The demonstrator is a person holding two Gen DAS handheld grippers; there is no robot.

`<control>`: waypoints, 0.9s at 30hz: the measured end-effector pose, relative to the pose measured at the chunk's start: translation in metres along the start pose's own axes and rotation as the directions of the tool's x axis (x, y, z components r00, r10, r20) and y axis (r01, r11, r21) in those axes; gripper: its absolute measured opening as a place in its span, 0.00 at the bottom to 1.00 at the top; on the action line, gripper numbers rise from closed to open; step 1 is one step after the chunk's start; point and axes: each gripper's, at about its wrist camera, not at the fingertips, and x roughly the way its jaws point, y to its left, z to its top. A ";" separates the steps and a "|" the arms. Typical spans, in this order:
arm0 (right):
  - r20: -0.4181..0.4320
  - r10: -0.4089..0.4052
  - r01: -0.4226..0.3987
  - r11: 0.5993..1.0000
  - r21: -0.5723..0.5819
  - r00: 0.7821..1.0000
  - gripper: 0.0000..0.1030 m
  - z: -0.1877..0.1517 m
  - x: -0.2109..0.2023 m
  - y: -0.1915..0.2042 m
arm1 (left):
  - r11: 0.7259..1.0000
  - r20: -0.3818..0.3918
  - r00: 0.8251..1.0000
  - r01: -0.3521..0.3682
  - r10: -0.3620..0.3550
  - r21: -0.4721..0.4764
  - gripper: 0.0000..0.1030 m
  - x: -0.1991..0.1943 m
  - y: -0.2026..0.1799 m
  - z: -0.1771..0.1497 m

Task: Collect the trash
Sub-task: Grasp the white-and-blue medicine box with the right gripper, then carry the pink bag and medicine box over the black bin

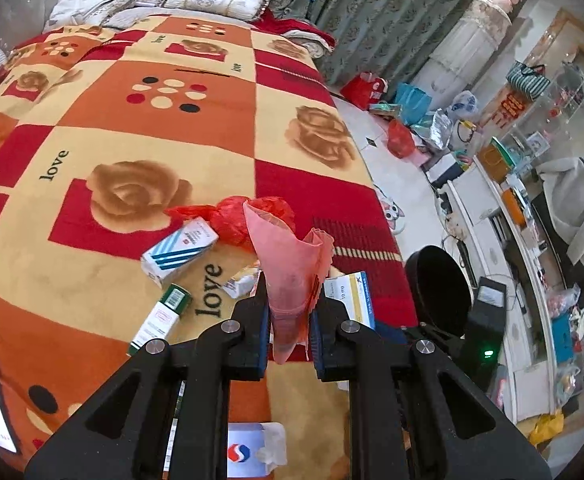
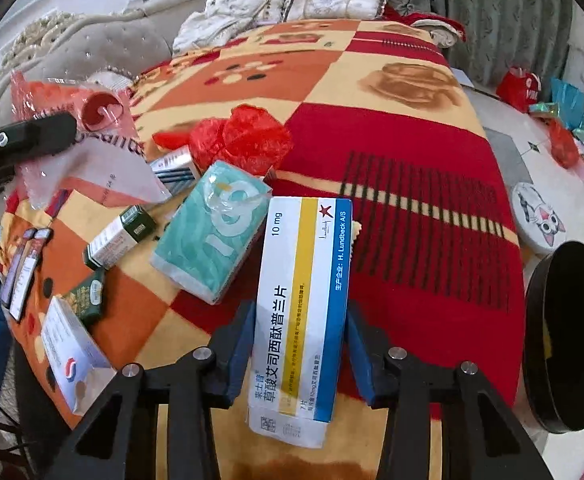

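My left gripper is shut on a pink plastic pouch and holds it up above the patterned bedspread. The same pouch shows at the left of the right wrist view. My right gripper is shut on a white, blue and yellow medicine box, its blue pads against the long sides. On the bed lie a crumpled red plastic bag, a blue-striped box, a green-capped box and a teal tissue pack.
A black round bin stands off the bed's right edge. A box with a red-blue logo and several small packets lie near the left edge. Bags and clutter cover the floor beyond the bed.
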 end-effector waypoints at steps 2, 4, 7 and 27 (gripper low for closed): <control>0.022 0.000 0.000 1.000 0.007 1.000 0.41 -0.001 -0.013 -0.006 | 1.000 0.000 1.000 0.012 -0.012 0.008 0.14 0.002 -0.007 0.000; 0.042 0.015 -0.017 0.999 0.035 0.999 0.41 -0.001 -0.026 -0.016 | 1.000 -0.002 1.000 0.027 -0.027 0.013 0.14 0.004 -0.013 0.001; 0.078 0.013 -0.019 0.997 0.075 0.997 0.41 -0.001 -0.045 -0.034 | 0.998 -0.004 0.999 0.053 -0.053 0.033 0.14 0.007 -0.030 0.001; 0.151 -0.131 0.085 0.957 0.278 0.980 0.41 -0.026 -0.104 -0.143 | 0.965 -0.089 0.987 0.151 -0.135 0.213 0.14 0.059 -0.159 0.000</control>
